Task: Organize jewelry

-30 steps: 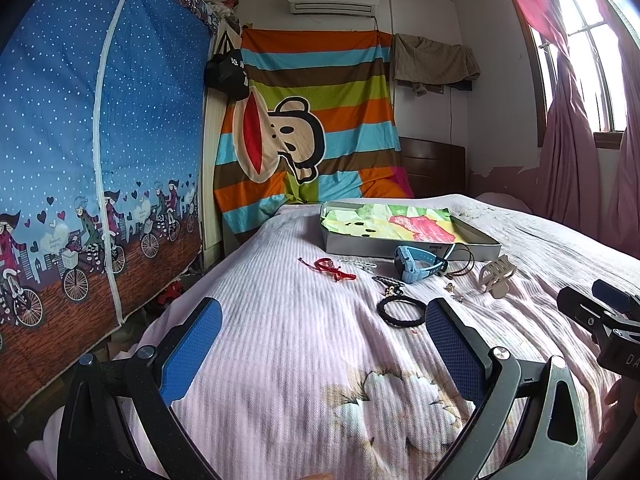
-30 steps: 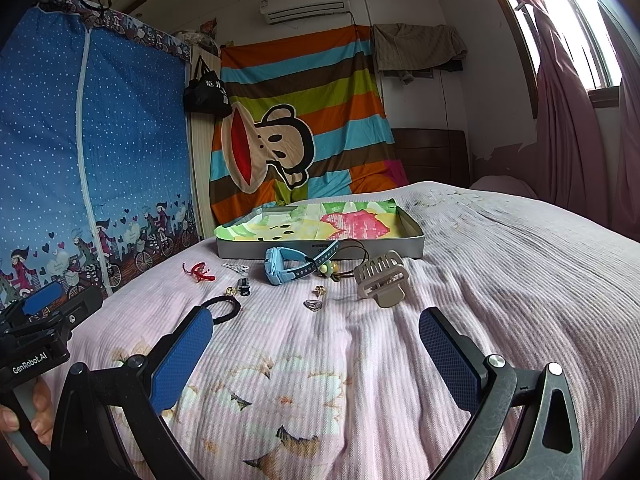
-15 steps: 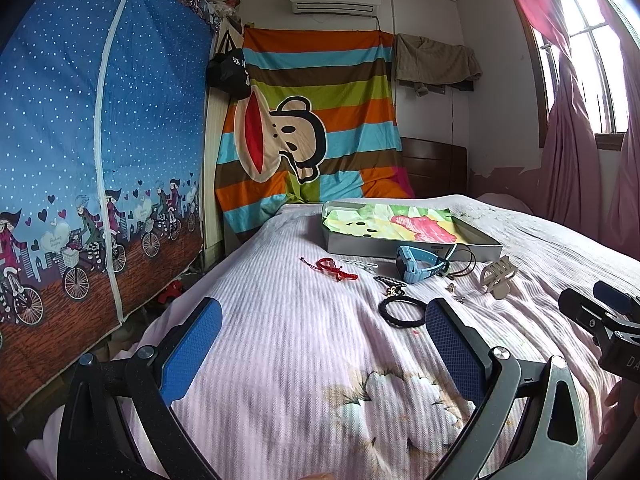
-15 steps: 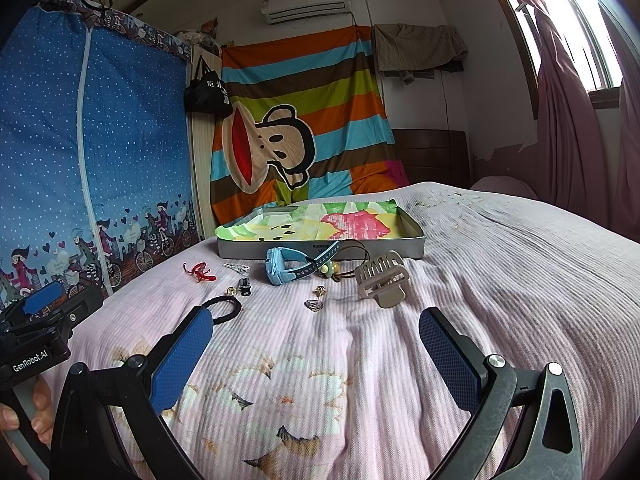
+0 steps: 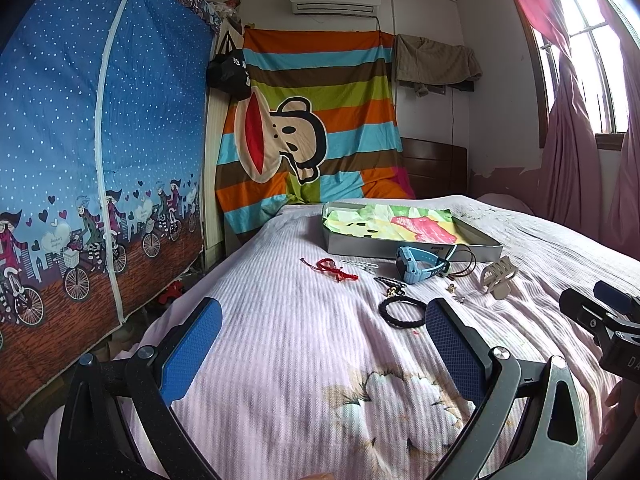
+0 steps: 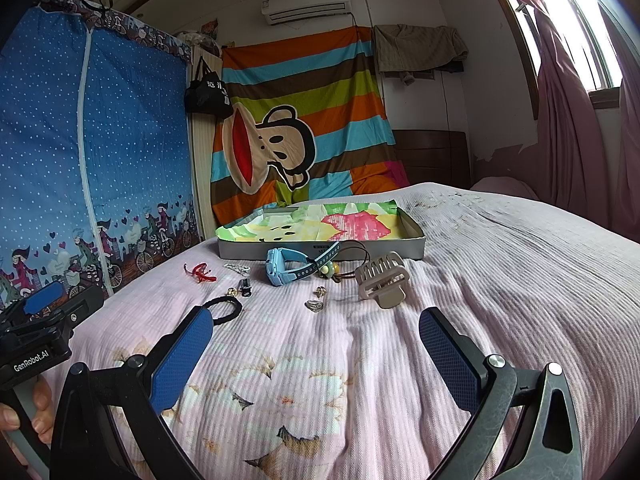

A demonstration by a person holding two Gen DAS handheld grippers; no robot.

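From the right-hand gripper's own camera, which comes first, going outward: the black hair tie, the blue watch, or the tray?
1. Black hair tie, just beyond the right gripper, by its left finger.
2. Blue watch, mid-bed, slightly left.
3. Tray, farthest, behind the watch.

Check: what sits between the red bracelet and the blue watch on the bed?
Right wrist view: a silver hair clip lies between red bracelet and blue watch, nearer the box.
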